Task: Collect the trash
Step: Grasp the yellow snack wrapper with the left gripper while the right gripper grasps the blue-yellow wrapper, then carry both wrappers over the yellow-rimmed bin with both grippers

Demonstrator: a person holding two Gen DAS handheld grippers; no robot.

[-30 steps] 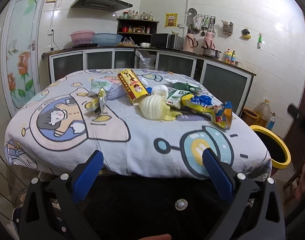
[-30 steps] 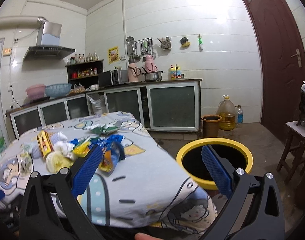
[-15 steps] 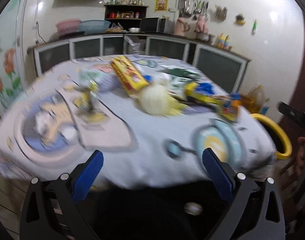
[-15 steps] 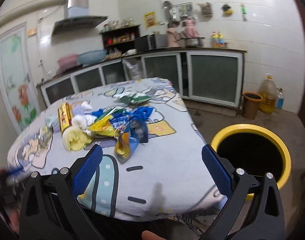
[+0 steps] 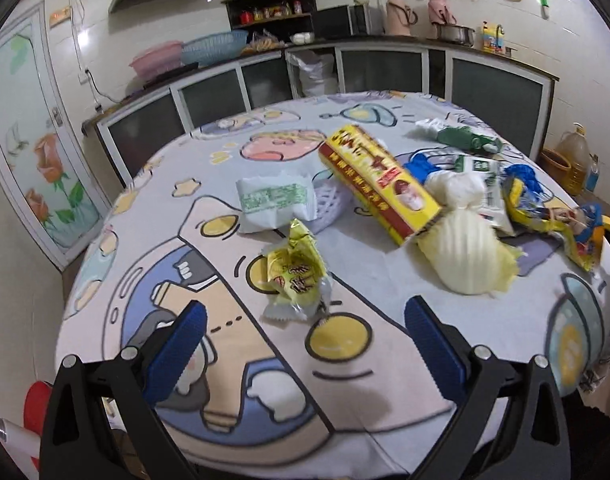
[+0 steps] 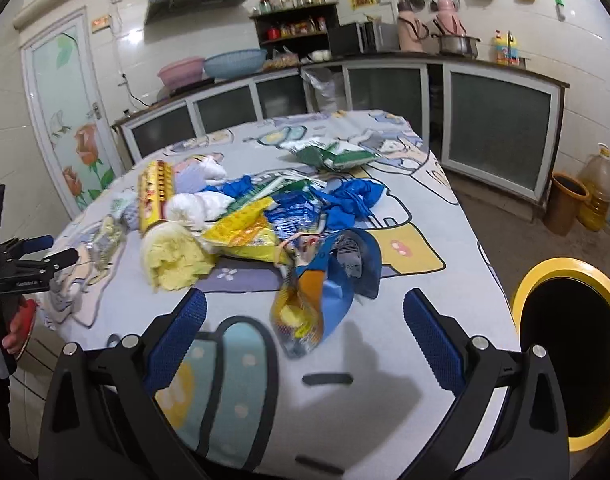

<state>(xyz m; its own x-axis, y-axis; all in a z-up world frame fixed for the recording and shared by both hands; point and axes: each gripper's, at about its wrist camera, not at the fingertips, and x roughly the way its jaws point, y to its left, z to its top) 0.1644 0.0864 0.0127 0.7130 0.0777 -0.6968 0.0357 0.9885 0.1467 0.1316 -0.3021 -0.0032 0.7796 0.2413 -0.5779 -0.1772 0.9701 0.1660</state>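
Observation:
Trash lies on a table with a cartoon cloth (image 5: 145, 272). My left gripper (image 5: 305, 344) is open and empty, just short of a crumpled yellow snack wrapper (image 5: 295, 270). Beyond it lie a white-green packet (image 5: 275, 200), a long yellow-red box (image 5: 379, 186) and a pale yellow foam net (image 5: 467, 258). My right gripper (image 6: 303, 344) is open and empty over the table edge, just before a blue-orange snack bag (image 6: 317, 300). A yellow-rimmed black bin (image 6: 573, 340) stands on the floor to the right of the table.
More wrappers, blue plastic (image 6: 345, 200) and a green packet (image 6: 329, 154) lie further back. Kitchen cabinets (image 5: 385, 76) run behind the table. An oil jug (image 6: 599, 192) and a brown bucket (image 6: 565, 208) stand on the floor at right. The left gripper shows at the right view's left edge (image 6: 29, 256).
Both grippers have moved forward and up over the table, closer to the trash. Both stay open.

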